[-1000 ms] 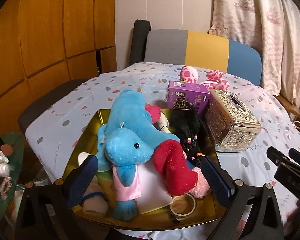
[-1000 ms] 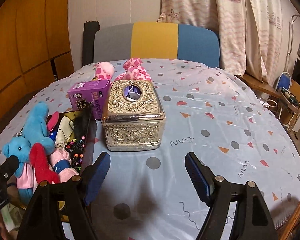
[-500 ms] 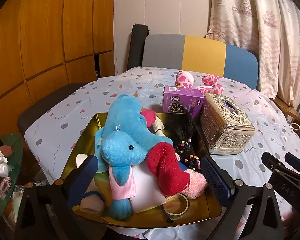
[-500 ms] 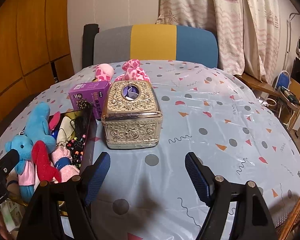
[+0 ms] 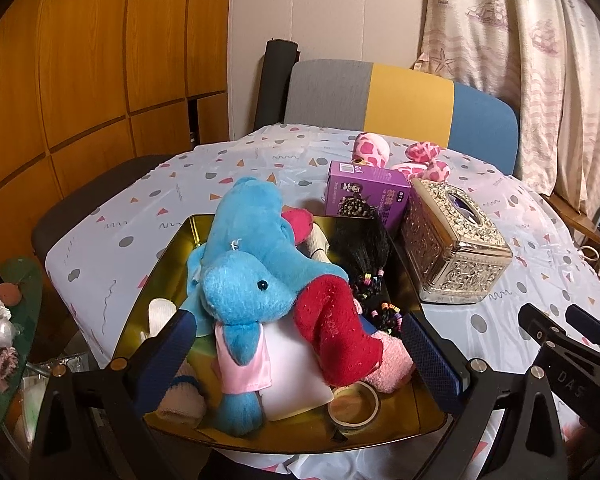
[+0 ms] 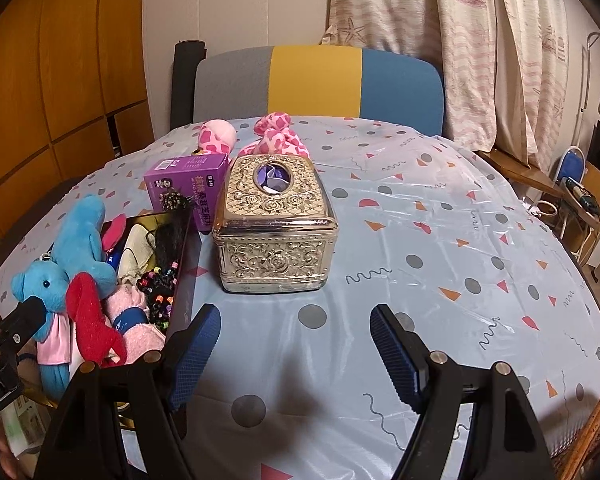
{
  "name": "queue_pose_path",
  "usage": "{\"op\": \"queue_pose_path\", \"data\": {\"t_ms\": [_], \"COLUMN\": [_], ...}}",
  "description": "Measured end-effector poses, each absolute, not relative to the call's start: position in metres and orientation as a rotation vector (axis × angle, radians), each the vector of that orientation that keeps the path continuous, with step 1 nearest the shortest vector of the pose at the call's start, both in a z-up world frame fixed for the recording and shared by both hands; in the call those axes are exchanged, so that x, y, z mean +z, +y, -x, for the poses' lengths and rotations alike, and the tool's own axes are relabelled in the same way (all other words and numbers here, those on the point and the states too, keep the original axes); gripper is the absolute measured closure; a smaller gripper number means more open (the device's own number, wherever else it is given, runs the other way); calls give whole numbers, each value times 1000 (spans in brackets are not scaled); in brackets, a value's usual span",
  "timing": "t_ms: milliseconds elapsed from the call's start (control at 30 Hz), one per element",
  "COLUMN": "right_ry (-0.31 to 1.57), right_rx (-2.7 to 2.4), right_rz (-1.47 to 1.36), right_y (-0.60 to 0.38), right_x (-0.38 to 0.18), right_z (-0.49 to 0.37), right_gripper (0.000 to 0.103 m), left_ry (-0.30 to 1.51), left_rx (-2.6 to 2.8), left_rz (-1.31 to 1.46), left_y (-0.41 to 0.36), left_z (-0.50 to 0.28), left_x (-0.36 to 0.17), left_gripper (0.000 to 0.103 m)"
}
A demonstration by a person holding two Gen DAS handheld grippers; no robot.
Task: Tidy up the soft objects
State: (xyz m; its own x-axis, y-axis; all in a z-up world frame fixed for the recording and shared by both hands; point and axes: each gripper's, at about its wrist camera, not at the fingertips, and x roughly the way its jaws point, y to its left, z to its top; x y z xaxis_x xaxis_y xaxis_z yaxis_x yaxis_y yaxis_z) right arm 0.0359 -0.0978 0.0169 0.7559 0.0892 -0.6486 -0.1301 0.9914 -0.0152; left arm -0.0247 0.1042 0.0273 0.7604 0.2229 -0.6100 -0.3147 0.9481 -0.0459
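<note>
A gold tray (image 5: 168, 256) at the table's near left edge holds a blue plush elephant (image 5: 252, 276), a red plush piece (image 5: 332, 332), a pink fluffy sock (image 5: 392, 364), a tape roll (image 5: 354, 404) and black hair with beads (image 5: 364, 256). My left gripper (image 5: 300, 364) is open and empty over the tray's near end. My right gripper (image 6: 296, 352) is open and empty above bare tablecloth, right of the tray (image 6: 182, 248). A pink spotted plush (image 6: 276, 136) lies behind the boxes.
An ornate silver tissue box (image 6: 274, 220) stands mid-table with a purple box (image 6: 188, 188) to its left. A grey, yellow and blue chair back (image 6: 316, 80) is beyond the table. A wooden wall is on the left, curtains on the right.
Both grippers have drawn back and risen a little, so the tray and tissue box look slightly farther away. Nothing on the table has moved.
</note>
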Motion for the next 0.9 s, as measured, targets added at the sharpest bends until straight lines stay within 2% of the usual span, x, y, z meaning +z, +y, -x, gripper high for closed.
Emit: {"op": "queue_pose_path", "data": {"t_ms": [900], "right_ry": [712], "right_rx": [123], "right_rz": [60], "right_y": [-95], "right_x": [15], "right_z": [-35], "right_gripper": [24], "left_ry": [670], "left_rx": [288], "left_rz": [161], "left_y": [108], "left_z": [24], "left_x": [22], "left_gripper": [0]}}
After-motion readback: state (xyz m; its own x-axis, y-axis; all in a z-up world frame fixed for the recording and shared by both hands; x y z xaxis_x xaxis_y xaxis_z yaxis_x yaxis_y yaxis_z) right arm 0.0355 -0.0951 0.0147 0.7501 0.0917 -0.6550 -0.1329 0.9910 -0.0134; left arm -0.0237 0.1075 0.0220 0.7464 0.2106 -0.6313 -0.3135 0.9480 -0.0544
